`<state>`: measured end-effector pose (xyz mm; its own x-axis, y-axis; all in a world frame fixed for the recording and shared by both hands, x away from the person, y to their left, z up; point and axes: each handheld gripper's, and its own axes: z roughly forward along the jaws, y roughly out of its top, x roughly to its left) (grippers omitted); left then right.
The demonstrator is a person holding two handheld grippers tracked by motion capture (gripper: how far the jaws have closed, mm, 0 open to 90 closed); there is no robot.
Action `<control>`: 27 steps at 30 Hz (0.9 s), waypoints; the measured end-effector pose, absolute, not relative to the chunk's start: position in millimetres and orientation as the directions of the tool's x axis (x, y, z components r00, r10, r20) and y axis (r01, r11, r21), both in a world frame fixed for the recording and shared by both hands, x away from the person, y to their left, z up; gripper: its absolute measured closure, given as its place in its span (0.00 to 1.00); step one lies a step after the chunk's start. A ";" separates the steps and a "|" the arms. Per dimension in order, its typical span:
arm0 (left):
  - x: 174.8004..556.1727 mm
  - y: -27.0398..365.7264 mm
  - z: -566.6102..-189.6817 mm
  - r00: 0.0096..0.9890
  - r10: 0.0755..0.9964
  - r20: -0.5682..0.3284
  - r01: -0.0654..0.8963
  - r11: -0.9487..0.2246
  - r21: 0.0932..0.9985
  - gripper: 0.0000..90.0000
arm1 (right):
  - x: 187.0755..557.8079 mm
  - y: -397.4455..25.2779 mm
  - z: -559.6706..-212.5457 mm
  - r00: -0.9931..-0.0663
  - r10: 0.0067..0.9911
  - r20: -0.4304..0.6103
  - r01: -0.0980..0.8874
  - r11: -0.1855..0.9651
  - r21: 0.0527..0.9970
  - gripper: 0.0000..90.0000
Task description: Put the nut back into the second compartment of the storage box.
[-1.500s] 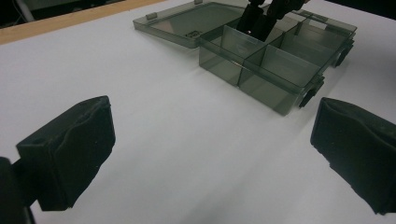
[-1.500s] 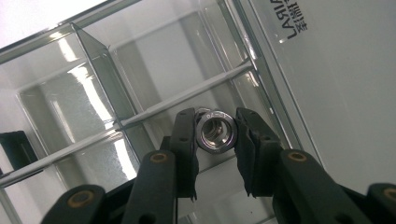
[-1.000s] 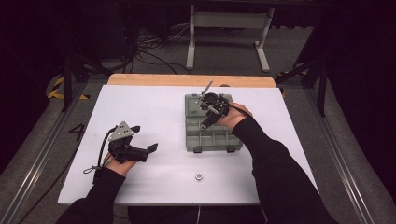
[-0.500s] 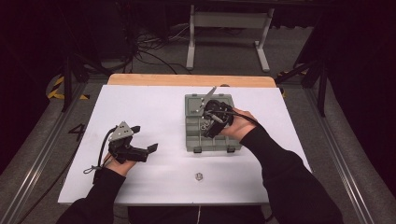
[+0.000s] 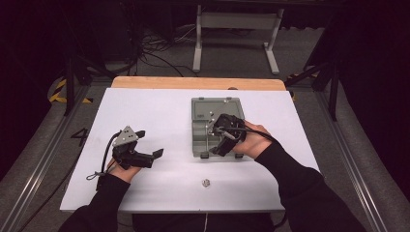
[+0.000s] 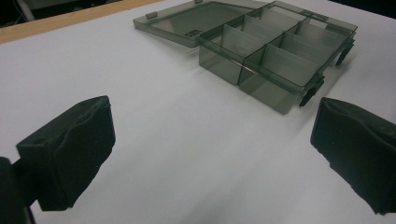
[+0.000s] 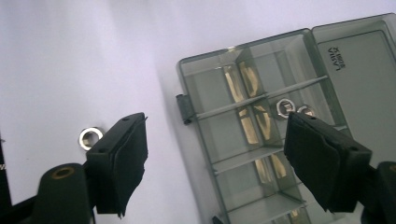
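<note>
A: Left gripper?
B: Low over the white counter, left half, held in the left hand. Jaws wide apart, nothing between. Well apart from the box.

A: Right gripper?
B: Over the near edge of the grey compartment box, held in the right hand. Jaws apart in the right gripper view, nothing clamped; one jaw over bare counter, the other over the tray.

A: Box state?
B: Open. Lid flat on the counter on the far side, tray with dividers nearer the person. Dark latches on the tray's front edge. Seen clearly in the left gripper view, compartments there look bare.

A: Contents?
B: Two small metal nuts in one compartment in the right gripper view, side by side, just beside the far jaw. Yellowish streaks along the middle dividers, cannot tell if reflection or parts.

A: Anything loose?
B: One nut on the counter, outside the box, near the front edge, between the two forearms. Also in the right gripper view, just beside the near jaw, apart from it.

A: Beyond the counter?
B: Wooden strip along the far edge, cables on the floor.
</note>
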<state>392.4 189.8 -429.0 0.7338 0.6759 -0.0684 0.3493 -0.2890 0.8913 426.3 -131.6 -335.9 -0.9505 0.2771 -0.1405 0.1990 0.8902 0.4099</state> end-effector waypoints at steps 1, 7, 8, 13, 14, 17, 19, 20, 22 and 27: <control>392.5 189.7 -429.1 0.734 0.675 -0.069 0.349 -0.288 0.891 0.01 | 424.0 -131.6 -336.7 -0.951 0.274 -0.141 0.195 0.889 0.414 0.24; 392.2 189.2 -429.0 0.735 0.674 -0.068 0.348 -0.290 0.891 0.01 | 410.4 -129.8 -344.3 -0.957 0.255 -0.139 0.179 0.894 0.412 0.24; 392.2 189.2 -429.0 0.736 0.674 -0.068 0.348 -0.291 0.891 0.01 | 409.0 -129.7 -345.4 -0.959 0.250 -0.133 0.177 0.895 0.410 0.24; 392.0 189.2 -429.1 0.735 0.675 -0.073 0.351 -0.286 0.892 0.01 | 401.9 -128.1 -353.5 -0.963 0.238 -0.130 0.167 0.899 0.404 0.24; 392.0 189.2 -429.1 0.734 0.675 -0.073 0.351 -0.286 0.892 0.01 | 399.5 -127.5 -355.4 -0.963 0.238 -0.126 0.170 0.901 0.400 0.24; 391.9 189.3 -429.0 0.734 0.675 -0.073 0.350 -0.285 0.892 0.01 | 394.9 -125.5 -360.0 -0.964 0.229 -0.133 0.161 0.906 0.392 0.24; 391.8 189.8 -429.0 0.735 0.675 -0.068 0.347 -0.289 0.892 0.01 | 391.6 -123.8 -363.6 -0.964 0.222 -0.146 0.153 0.912 0.380 0.24; 391.6 190.1 -429.0 0.735 0.675 -0.067 0.347 -0.289 0.892 0.01 | 390.2 -123.3 -365.8 -0.967 0.214 -0.139 0.148 0.915 0.376 0.24; 391.0 190.6 -429.1 0.730 0.680 -0.070 0.350 -0.285 0.892 0.01 | 388.2 -121.9 -370.6 -0.968 0.208 -0.139 0.143 0.917 0.373 0.24; 390.5 192.2 -429.0 0.728 0.682 -0.068 0.351 -0.287 0.891 0.01 | 383.4 -117.7 -381.5 -0.972 0.190 -0.139 0.131 0.929 0.347 0.24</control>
<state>390.5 192.2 -429.0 0.7285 0.6817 -0.0679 0.3514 -0.2867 0.8913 383.4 -117.7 -381.5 -0.9720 0.1895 -0.1390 0.1315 0.9287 0.3468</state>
